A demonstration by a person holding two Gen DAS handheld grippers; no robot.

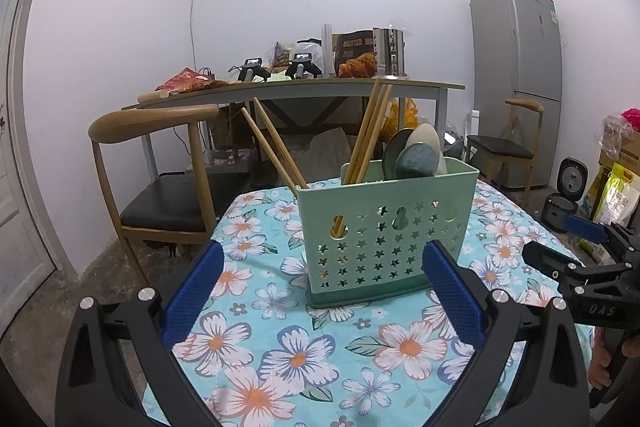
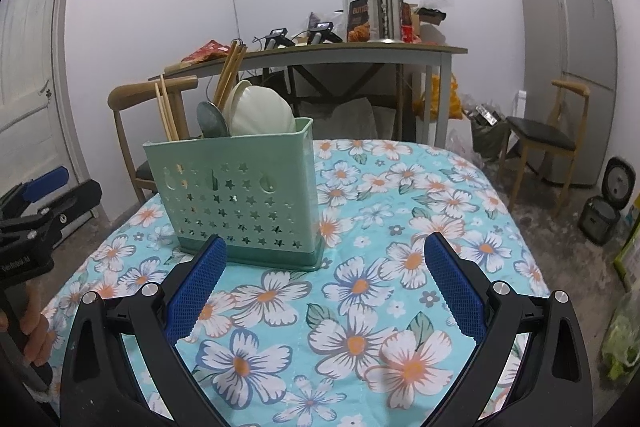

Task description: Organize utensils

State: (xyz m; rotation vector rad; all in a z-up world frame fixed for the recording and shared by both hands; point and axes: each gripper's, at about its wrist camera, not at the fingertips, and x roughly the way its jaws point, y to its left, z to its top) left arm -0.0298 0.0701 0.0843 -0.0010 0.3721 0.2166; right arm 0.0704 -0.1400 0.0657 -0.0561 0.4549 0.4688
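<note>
A mint-green utensil holder point(image 1: 384, 231) point(image 2: 240, 195) with star-shaped holes stands upright on the floral tablecloth point(image 1: 288, 355) point(image 2: 380, 307). Wooden chopsticks point(image 1: 276, 147) point(image 2: 166, 113) lean out of its left and middle sections, and spoons point(image 1: 416, 157) point(image 2: 260, 115) stand in its right section. My left gripper point(image 1: 324, 259) is open just in front of the holder, nothing between its blue pads. My right gripper point(image 2: 326, 251) is open too, empty, with the holder ahead and to its left. Each gripper shows at the edge of the other's view, held by a hand.
Behind the round table stand a wooden chair point(image 1: 160, 187) point(image 2: 132, 107) and a cluttered long table point(image 1: 304, 87) point(image 2: 320, 47). A grey fridge point(image 1: 520, 79) point(image 2: 572, 67), a second chair point(image 2: 552, 139) and rice cookers point(image 2: 608, 203) on the floor are to the right.
</note>
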